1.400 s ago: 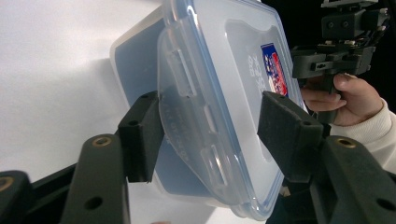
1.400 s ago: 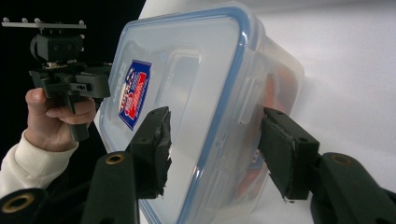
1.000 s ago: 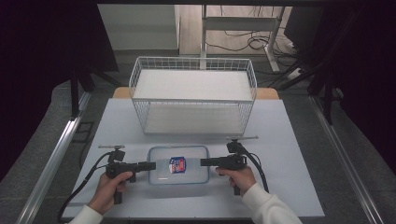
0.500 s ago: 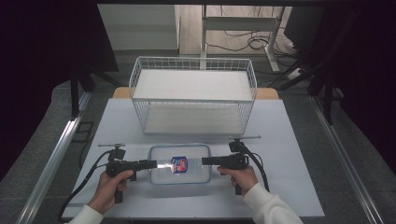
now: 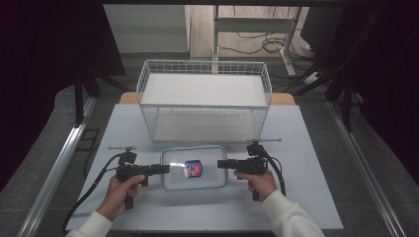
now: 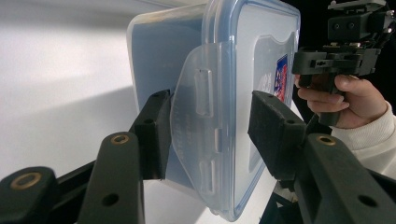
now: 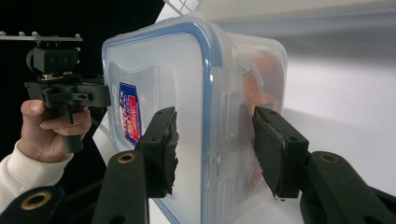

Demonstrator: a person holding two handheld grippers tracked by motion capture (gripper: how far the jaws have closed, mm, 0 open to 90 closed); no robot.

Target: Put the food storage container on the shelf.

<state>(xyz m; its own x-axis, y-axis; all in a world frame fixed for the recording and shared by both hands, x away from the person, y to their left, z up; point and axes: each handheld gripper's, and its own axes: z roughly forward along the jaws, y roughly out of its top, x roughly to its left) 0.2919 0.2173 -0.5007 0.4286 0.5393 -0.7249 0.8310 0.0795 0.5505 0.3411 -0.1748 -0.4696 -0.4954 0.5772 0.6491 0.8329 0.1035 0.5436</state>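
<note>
Clear rectangular plastic food container with blue-rimmed snap lid (image 5: 193,168) and a red-blue label lies flat on the white tabletop (image 5: 306,197), just in front of the white wire basket (image 5: 204,101), between the two tools. Left tool (image 5: 166,169) at the container's left short edge: in the left gripper view the black pads (image 6: 156,133) straddle the translucent lid latch flap (image 6: 198,126), jaws at their tightest, one pad touching the flap's outer face, the other pad (image 6: 273,133) against the lid top side; reads as pinching the container's left latch edge. Right tool (image 5: 221,164) at the right short edge: in the right gripper view its pads (image 7: 161,149) sit either side of the lid rim and the latch (image 7: 233,109), one over the lid face, the other beside the container wall; small gaps visible, cannot tell if actually pressing. Orange contents seen through container wall. Each hand (image 5: 121,190) grips a pistol-style handle, cables trail back; right hand (image 5: 259,181) in white sleeve.
</note>
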